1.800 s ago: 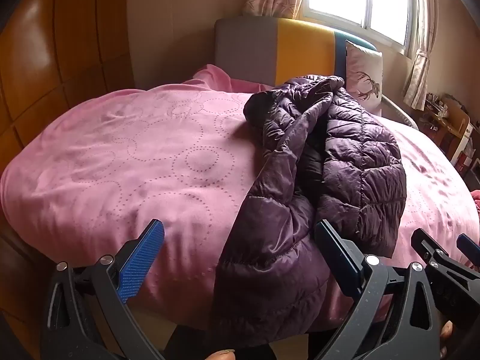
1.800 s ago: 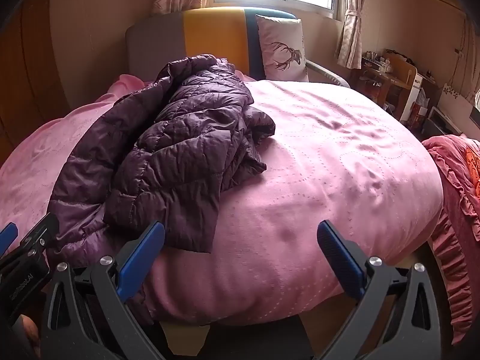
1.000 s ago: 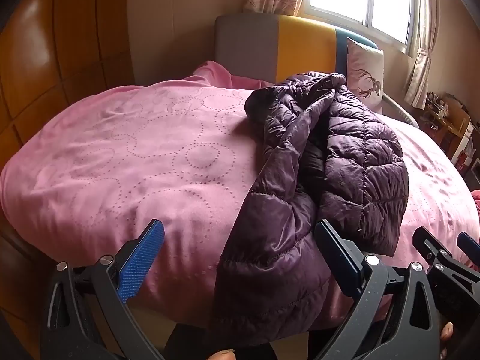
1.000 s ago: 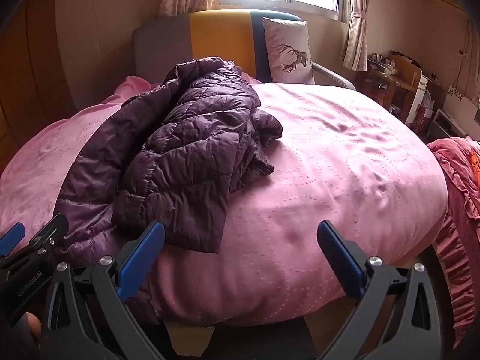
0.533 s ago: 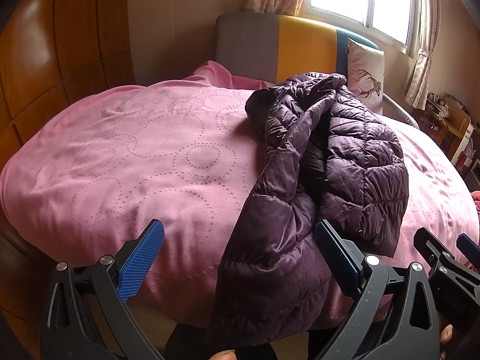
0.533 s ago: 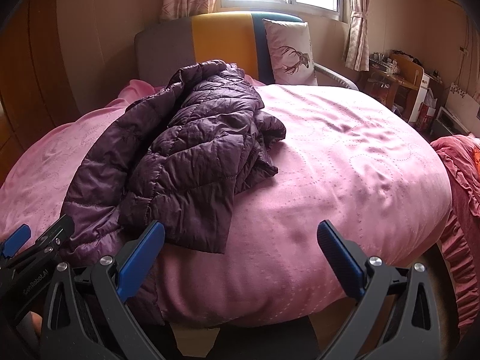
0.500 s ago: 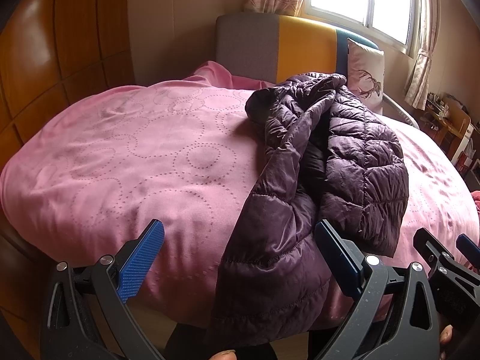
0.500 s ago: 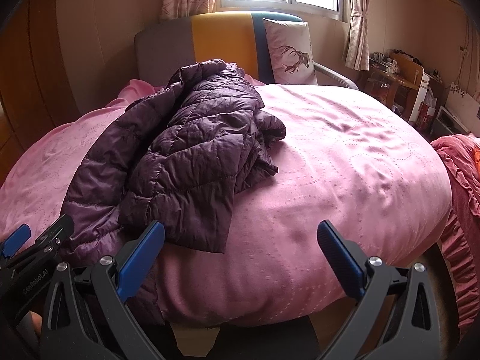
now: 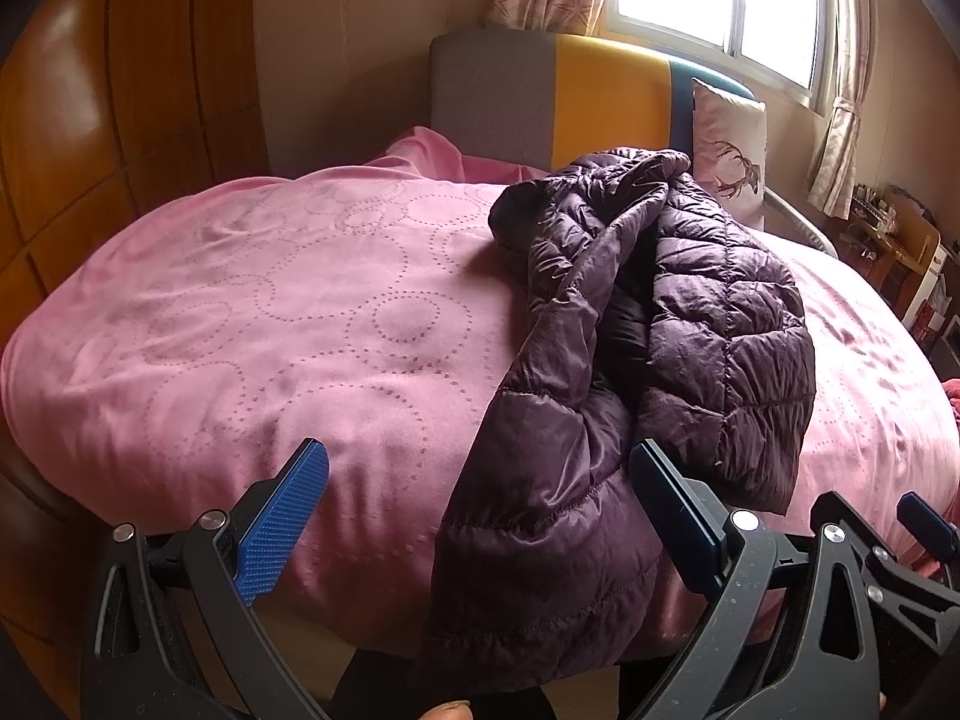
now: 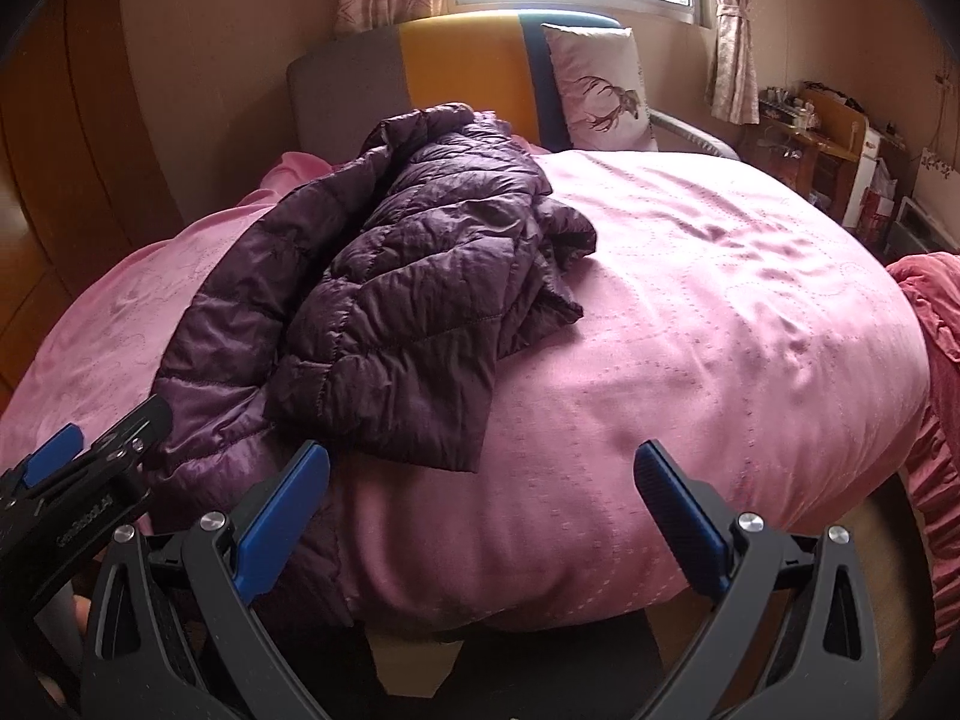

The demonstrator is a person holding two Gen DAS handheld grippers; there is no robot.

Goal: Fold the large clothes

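Note:
A dark purple quilted puffer jacket (image 9: pixel 672 324) lies crumpled on the pink bedspread (image 9: pixel 288 324), one side hanging over the near bed edge. In the right wrist view the same jacket (image 10: pixel 420 276) covers the left half of the bedspread (image 10: pixel 720 312). My left gripper (image 9: pixel 480 504) is open in front of the hanging hem, with its blue pads apart and nothing between them. My right gripper (image 10: pixel 483 501) is open too, to the right of the jacket's lower corner. Neither touches the jacket.
A grey, yellow and blue headboard (image 9: pixel 576 102) and a deer-print pillow (image 10: pixel 600 90) stand at the far end of the bed. Wooden wardrobe panels (image 9: pixel 102 108) run along the left. Cluttered wooden furniture (image 10: pixel 834 138) and a red ruffled cloth (image 10: pixel 936 312) sit on the right.
Both cameras have drifted slightly closer to the bed and the right one has edged to the right. The jacket has not moved and both grippers stay open.

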